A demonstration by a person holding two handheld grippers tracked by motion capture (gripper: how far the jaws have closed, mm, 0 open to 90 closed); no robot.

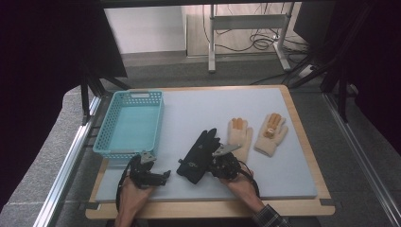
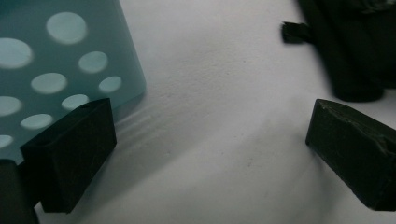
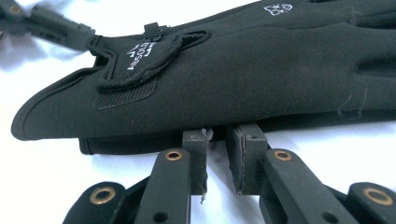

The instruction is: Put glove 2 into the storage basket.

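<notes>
A black glove lies cuff-first toward me on the pale mat, and a second black layer shows under it in the right gripper view. My right gripper is at the glove's right edge. Its jaws stand almost together with a narrow gap, tips just short of the black glove, gripping nothing. My left gripper is low over the mat between the basket and the glove. It is wide open with bare mat between its pads.
A teal perforated basket stands at the mat's left; its corner is beside my left jaw. Two cream gloves with orange fingers lie to the right of the black glove. The table's wooden rim borders the mat.
</notes>
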